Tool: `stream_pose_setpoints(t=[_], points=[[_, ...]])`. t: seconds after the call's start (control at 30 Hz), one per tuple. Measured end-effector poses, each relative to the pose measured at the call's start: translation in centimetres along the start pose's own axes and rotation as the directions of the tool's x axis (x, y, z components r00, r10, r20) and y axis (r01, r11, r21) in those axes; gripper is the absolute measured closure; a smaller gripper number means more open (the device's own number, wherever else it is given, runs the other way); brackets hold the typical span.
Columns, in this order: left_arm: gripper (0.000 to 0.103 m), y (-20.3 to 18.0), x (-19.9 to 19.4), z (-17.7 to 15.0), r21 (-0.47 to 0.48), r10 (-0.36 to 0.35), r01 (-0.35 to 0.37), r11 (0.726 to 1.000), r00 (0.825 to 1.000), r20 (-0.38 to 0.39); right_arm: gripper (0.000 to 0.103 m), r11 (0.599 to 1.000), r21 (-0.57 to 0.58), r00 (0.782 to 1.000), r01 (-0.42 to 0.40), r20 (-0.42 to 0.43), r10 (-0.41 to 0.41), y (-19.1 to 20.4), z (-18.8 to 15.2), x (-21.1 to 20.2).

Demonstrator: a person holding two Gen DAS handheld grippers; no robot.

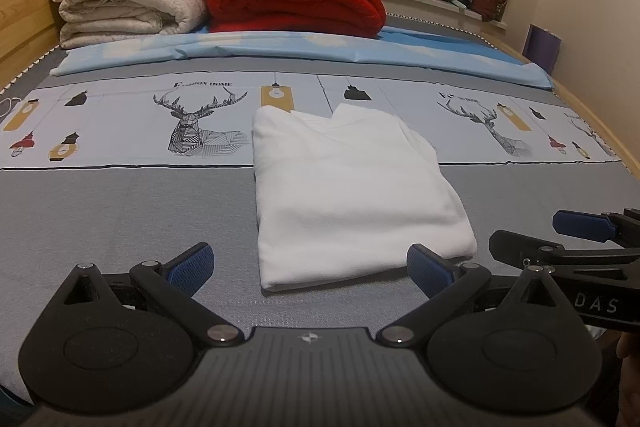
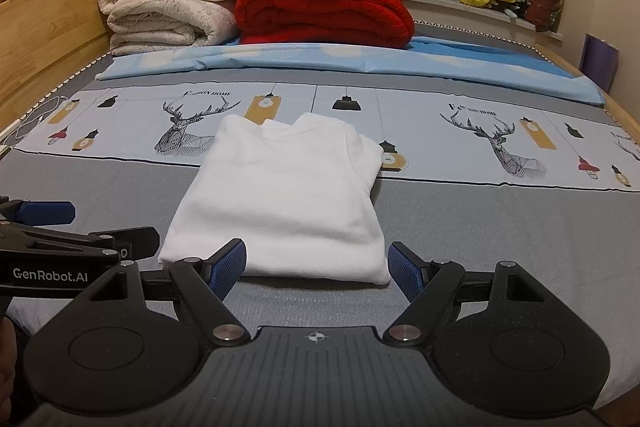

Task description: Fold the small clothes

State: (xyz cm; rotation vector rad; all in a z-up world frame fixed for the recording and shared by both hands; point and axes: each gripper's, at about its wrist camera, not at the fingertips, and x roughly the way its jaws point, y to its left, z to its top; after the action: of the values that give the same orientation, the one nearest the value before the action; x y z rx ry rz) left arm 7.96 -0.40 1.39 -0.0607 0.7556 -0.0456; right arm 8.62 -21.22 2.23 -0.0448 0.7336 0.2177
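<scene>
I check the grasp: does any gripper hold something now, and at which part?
Nothing is held. The left gripper and right gripper are both open, near the shirt's front edge.

Dim warm indoor light, soft shadows, sharp centre, strong fisheye bending, dark vignetted corners

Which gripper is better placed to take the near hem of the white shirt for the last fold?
Right, narrowly. The right gripper is open with its jaws straddling the white shirt near hem; the left gripper, also open, reaches only the hem's left corner.
</scene>
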Motion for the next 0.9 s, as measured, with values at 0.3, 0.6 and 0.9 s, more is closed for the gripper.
stream_pose_setpoints(t=[0.3,0.6,0.9], points=[[0.000,-0.13,0.06,-0.08,-0.001,-0.002,0.002,1.000,1.000,-0.002,0.024,1.000,-0.002,1.000,0.000,-0.004,0.000,0.02,-0.06,0.05],[0.000,-0.16,0.08,-0.10,0.000,-0.003,0.003,1.000,1.000,-0.002,0.024,1.000,-0.002,1.000,0.000,-0.004,0.000,0.02,-0.04,0.05],[0.000,-0.20,0.11,-0.15,0.002,-0.004,0.004,1.000,1.000,-0.002,0.024,1.000,0.000,1.000,0.000,-0.006,0.000,0.02,-0.22,0.12]])
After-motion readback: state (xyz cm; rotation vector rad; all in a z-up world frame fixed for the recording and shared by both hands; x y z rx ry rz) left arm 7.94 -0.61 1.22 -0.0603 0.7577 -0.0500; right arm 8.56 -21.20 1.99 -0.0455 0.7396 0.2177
